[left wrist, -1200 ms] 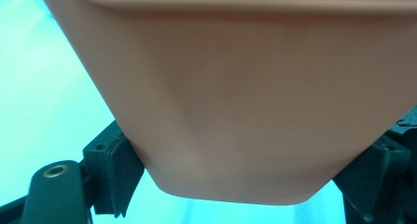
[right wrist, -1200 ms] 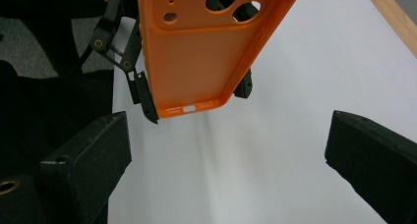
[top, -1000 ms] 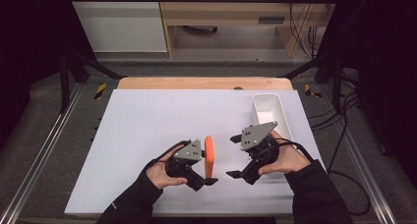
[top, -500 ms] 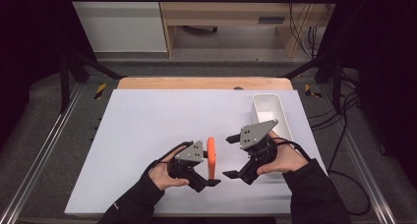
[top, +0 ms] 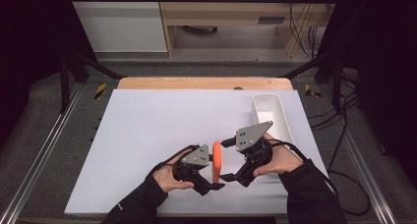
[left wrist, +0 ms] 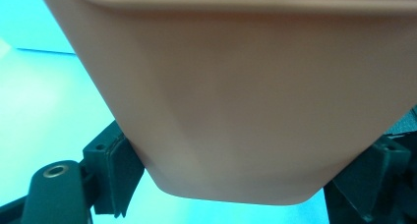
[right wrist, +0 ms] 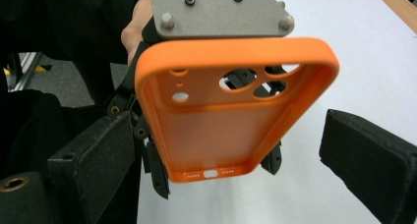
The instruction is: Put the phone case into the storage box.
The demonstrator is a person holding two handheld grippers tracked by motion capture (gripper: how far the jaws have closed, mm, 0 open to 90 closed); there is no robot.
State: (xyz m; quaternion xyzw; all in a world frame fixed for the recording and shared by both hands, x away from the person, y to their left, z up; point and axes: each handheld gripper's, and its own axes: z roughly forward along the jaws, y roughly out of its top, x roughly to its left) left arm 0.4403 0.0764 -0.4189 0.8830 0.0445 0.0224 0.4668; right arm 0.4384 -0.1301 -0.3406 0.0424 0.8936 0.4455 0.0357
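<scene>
An orange phone case (top: 216,160) stands on edge above the white table sheet (top: 147,135), its open side towards the right gripper, with camera cut-outs showing (right wrist: 236,111). My left gripper (top: 210,172) is shut on it across its width, pads (left wrist: 120,170) pressed on both long sides. My right gripper (top: 224,160) faces it from the right. Its jaws have just been closing and now stand on either side of the case. The right gripper view (right wrist: 231,155) shows a gap still at the right-hand pad (right wrist: 369,160).
A long white bin (top: 282,121) stands at the right side of the sheet, just behind the right hand. The wooden table edge (top: 204,82) runs along the back. Metal rails flank the table on both sides.
The left gripper has carried the case slightly to the right, in between the right gripper's jaws. Those jaws stand narrower than before.
</scene>
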